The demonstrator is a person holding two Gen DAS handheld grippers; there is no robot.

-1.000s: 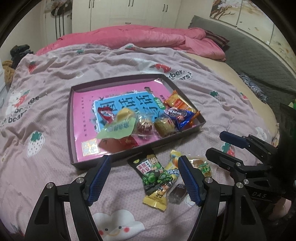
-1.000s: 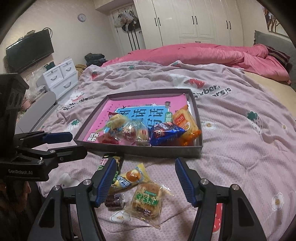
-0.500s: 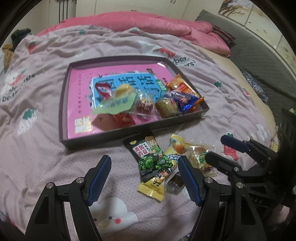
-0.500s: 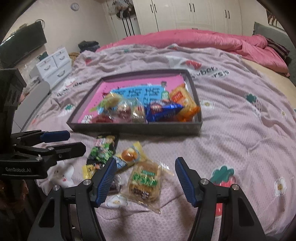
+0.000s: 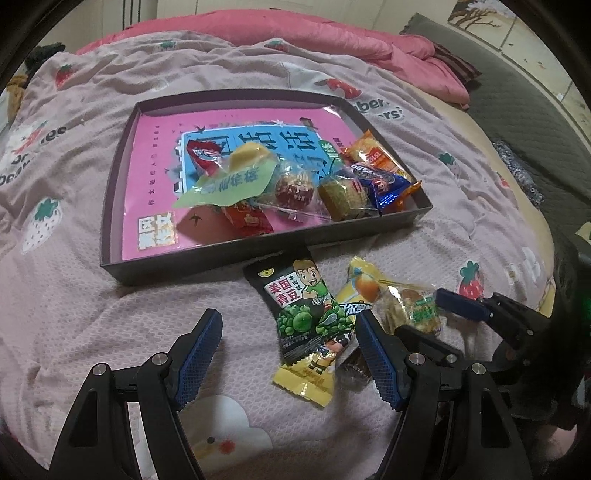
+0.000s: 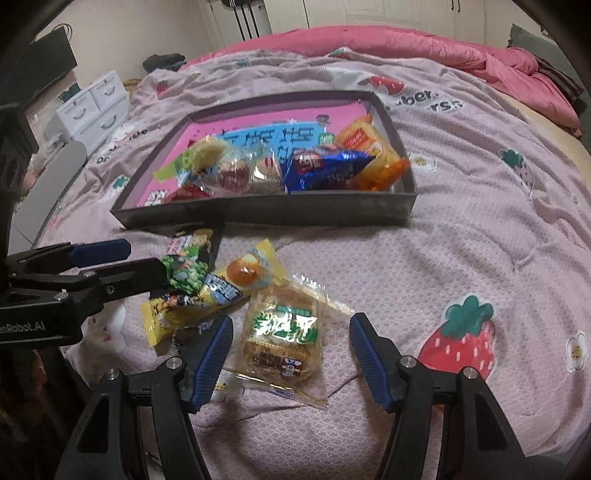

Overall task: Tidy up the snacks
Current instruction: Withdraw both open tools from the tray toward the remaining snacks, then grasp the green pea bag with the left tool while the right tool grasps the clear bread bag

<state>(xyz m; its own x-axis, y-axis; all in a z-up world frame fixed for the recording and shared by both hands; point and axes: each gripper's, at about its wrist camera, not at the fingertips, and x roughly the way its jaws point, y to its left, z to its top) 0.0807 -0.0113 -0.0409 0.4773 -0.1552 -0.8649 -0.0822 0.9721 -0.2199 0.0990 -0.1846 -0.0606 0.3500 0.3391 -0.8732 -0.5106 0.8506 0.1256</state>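
Observation:
A dark shallow tray (image 5: pixel 207 264) lies on the bed, lined with a pink book and holding several wrapped snacks along its near right side. In front of it lie loose snacks: a green pea packet (image 5: pixel 306 306), a yellow packet (image 5: pixel 364 284), a clear-wrapped cake (image 5: pixel 410 306) and a small dark candy (image 5: pixel 356 365). My left gripper (image 5: pixel 288 332) is open above the pea packet, which sits close to its right finger. My right gripper (image 6: pixel 291 328) is open and straddles the clear-wrapped cake (image 6: pixel 280 343) without its pads touching it. The left gripper (image 6: pixel 140 260) shows at the left beside the pea packet (image 6: pixel 184 269).
The bed wears a lilac quilt with strawberry prints (image 6: pixel 461 343), and a pink duvet (image 5: pixel 295 33) is bunched at the far end. White drawers (image 6: pixel 92 107) stand beyond the bed's left side. A grey couch (image 5: pixel 524 110) runs along the right.
Both grippers have sunk toward the bed and tipped downward, so the loose snacks sit closer between the fingers. Neither pair of jaws has changed its width.

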